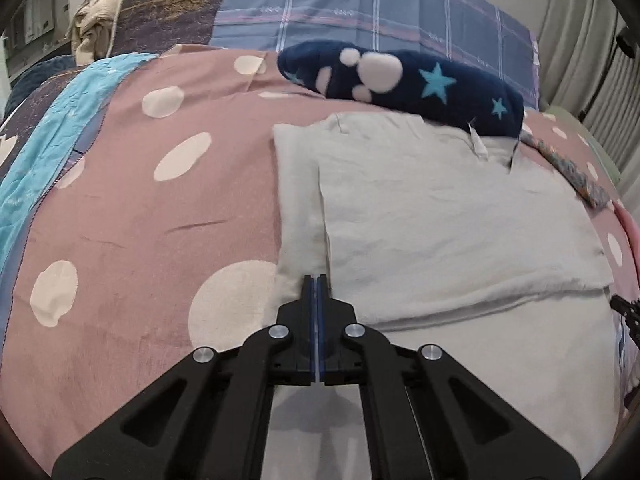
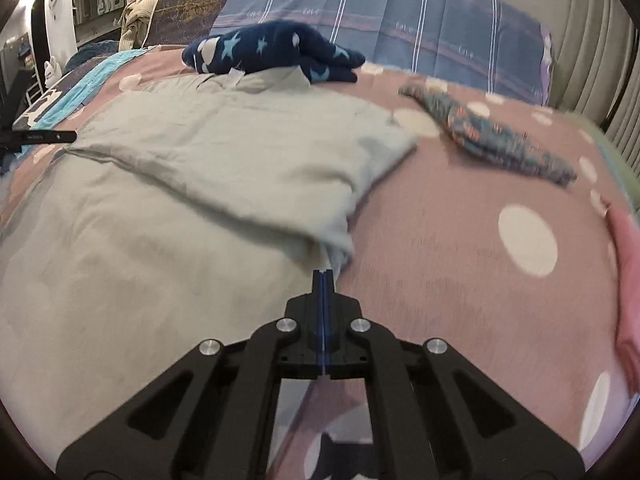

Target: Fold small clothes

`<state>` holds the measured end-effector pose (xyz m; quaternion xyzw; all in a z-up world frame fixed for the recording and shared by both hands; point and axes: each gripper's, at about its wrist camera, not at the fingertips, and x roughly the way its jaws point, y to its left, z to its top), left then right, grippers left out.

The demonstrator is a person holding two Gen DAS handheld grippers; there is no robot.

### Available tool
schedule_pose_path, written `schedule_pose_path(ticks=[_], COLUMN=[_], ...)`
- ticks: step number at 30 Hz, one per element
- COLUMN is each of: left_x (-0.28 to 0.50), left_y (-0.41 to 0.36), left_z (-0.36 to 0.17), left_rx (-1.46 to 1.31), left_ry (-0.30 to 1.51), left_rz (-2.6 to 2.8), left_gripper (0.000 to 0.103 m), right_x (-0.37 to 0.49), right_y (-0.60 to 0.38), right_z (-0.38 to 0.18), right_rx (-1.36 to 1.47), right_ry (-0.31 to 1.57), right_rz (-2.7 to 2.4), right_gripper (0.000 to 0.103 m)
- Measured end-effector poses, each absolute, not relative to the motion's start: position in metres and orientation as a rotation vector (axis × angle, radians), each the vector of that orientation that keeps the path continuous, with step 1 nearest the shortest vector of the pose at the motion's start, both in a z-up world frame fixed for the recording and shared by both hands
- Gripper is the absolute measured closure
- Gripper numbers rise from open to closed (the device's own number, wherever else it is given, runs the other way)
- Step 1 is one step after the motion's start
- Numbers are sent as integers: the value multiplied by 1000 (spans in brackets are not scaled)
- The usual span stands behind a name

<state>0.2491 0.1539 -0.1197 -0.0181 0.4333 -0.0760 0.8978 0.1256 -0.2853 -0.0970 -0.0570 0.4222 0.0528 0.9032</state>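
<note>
no readable text, small white tag (image 2: 236,74) on the grey garment (image 2: 224,152) too blurred

Left tongs (image 1: 315,280): matte black body, two slim fingers (image 1: 307,300) with blue pad edges along the inner faces. Behind them a black block, then two pairs of flat black linkage arms spreading toward the lower frame corners, each arm with an elongated triangular cut-out. Four round silver pivot screws (image 1: 279,331) in a shallow arc.

Right tongs (image 2: 322,276): same build. Black fingers (image 2: 317,292), blue strip down the centre seam, four silver screws (image 2: 287,324), splayed cut-out arms. No cables, markings, sleeves or skin visible.
</note>
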Motion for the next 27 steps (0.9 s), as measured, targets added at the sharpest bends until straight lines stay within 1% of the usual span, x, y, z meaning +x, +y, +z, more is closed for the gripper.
schedule_pose_path(ticks=[2, 3, 4, 6, 7, 8, 10, 11, 12, 13, 15, 16, 17, 18, 19, 22, 23, 24, 25, 27], left_x=[247, 246, 246, 250, 253, 256, 265, 267, 269, 267, 264, 264, 264, 265, 265, 263, 262, 260, 259, 258], left_y=[149, 142, 131, 110, 95, 82, 57, 47, 39, 30, 29, 30, 32, 35, 35, 27, 25, 23, 21, 20], left_z=[-108, -99, -92, -87, -88, -91, -109, -121, -134, -145, -141, -142, -143, -142, -142, -143, -143, -143, -143, -143], left_rx=[-39, -41, -43, -39, -31, -24, -18, -14, -2, 47, 67, 59, 48, 32, 28, 68, 87, 102, 118, 133], left_ry=[853, 824, 802, 791, 792, 800, 844, 872, 904, 891, 870, 871, 872, 873, 872, 861, 856, 853, 849, 845], left_rz=[-168, -192, -230, -287, -323, -349, -395, -409, -420, -401, -400, -402, -406, -412, -411, -393, -385, -378, -370, -362], left_gripper=[101, 97, 90, 82, 78, 78, 78, 78, 77, 76, 75, 74, 74, 74, 74, 74, 74, 74, 74, 74], right_x=[129, 133, 139, 162, 179, 188, 217, 228, 242, 249, 268, 275, 281, 287, 288, 275, 276, 283, 289, 303], right_y=[-298, -305, -311, -328, -336, -340, -354, -359, -365, -368, -374, -377, -378, -376, -374, -358, -355, -347, -348, -343], right_z=[-85, -79, -73, -64, -64, -65, -74, -78, -85, -88, -99, -102, -104, -102, -96, -52, -48, -51, -58, -83], right_rx=[-13, 39, 89, 199, 255, 286, 406, 449, 501, 522, 574, 597, 611, 605, 584, 388, 337, 243, 211, 114], right_ry=[856, 844, 835, 832, 839, 848, 883, 900, 917, 922, 946, 943, 937, 935, 910, 746, 733, 753, 779, 862], right_rz=[126, 130, 130, 127, 110, 102, 88, 81, 69, 63, 60, 67, 73, 85, 79, 40, 30, 6, -12, -68], right_gripper=[103, 97, 88, 81, 80, 78, 69, 67, 62, 58, 52, 54, 64, 102, 101, 101, 101, 101, 101, 100])
